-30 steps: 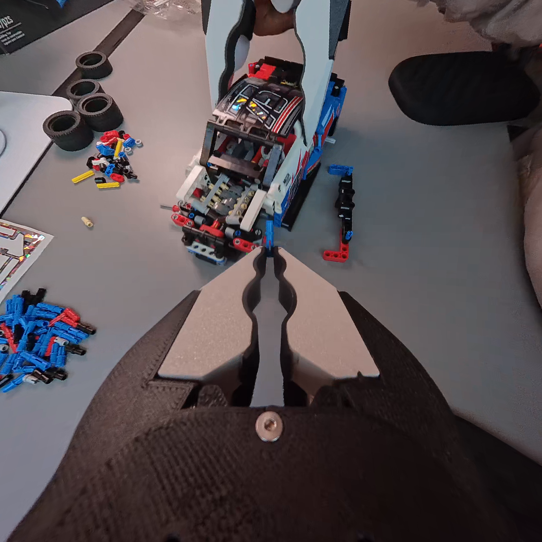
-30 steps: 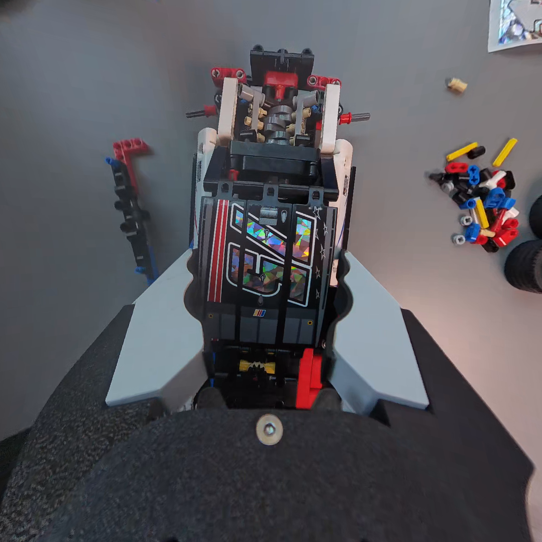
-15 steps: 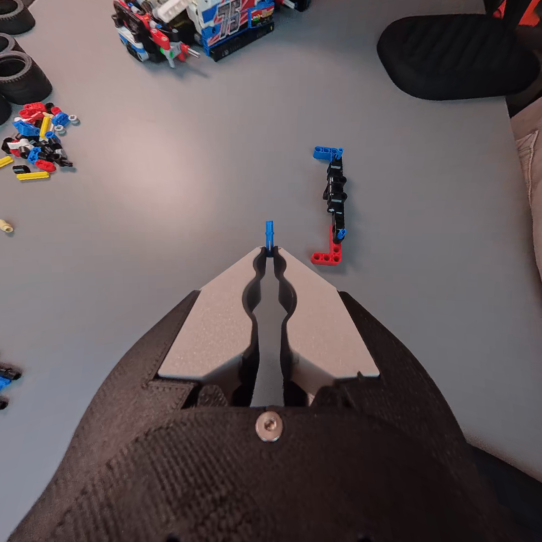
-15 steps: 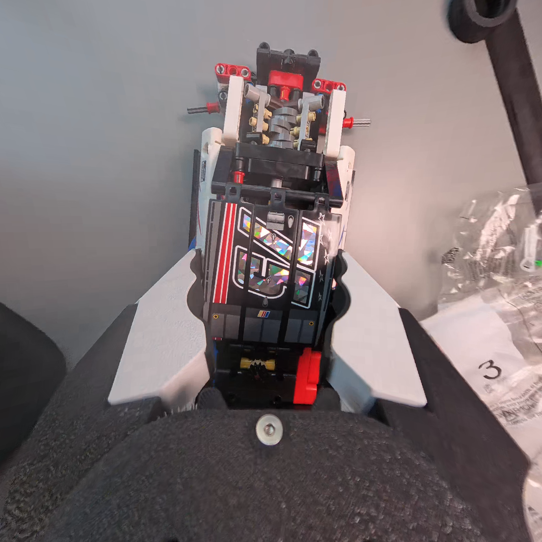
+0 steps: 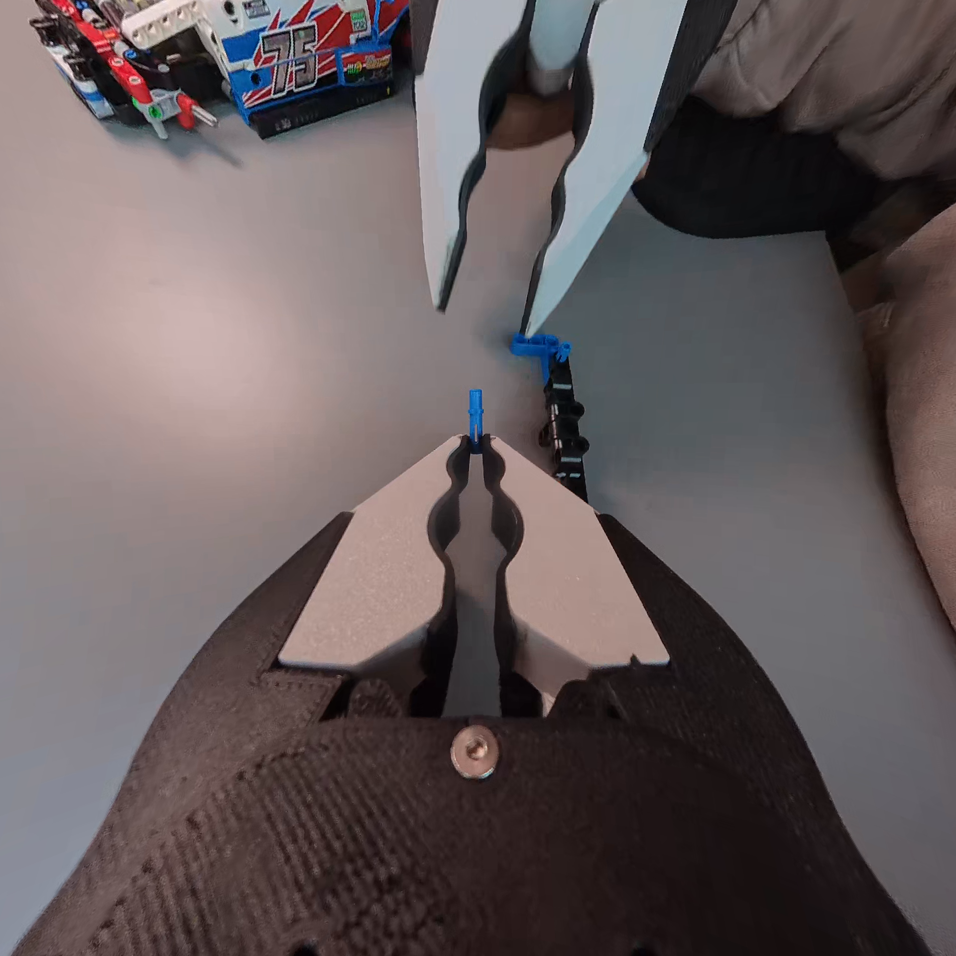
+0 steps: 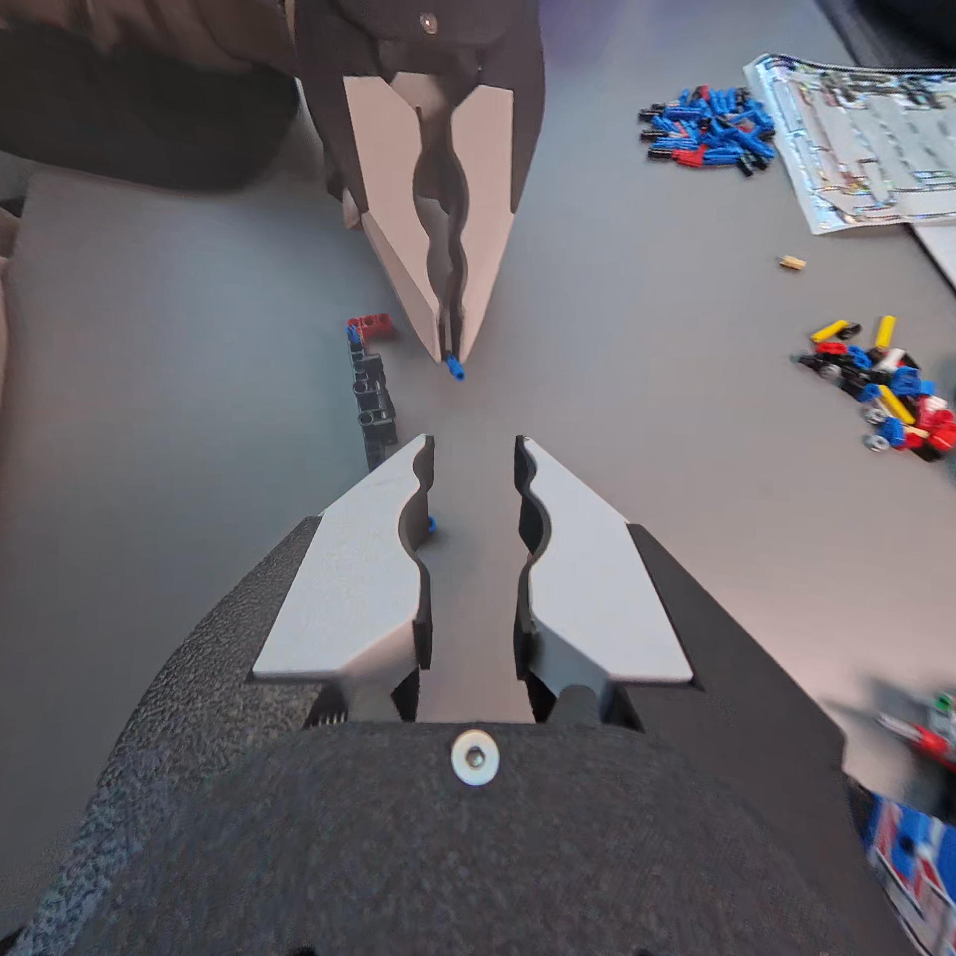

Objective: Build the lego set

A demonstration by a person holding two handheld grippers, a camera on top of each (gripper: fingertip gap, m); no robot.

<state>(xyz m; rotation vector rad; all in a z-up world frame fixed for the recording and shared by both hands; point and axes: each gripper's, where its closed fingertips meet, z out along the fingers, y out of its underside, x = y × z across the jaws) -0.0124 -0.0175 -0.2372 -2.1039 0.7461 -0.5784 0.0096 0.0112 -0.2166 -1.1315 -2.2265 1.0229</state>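
Two grippers meet over the counter [image 5: 207, 414]: left gripper [image 5: 476, 439] pinches a blue pin [image 5: 475, 414]; right gripper [image 6: 473, 439] gapes empty beside the black beam assembly [image 6: 373, 398].

Two grippers: the left gripper [image 5: 475, 439] and the right gripper [image 6: 473, 439]. One blue pin [image 5: 475, 414], one partly built car [image 5: 289, 57], one black beam assembly [image 5: 564, 424], two heaps of loose pieces [image 6: 708, 129] [image 6: 890, 388], one tan connector [image 6: 792, 262], one sticker sheet [image 6: 853, 145].
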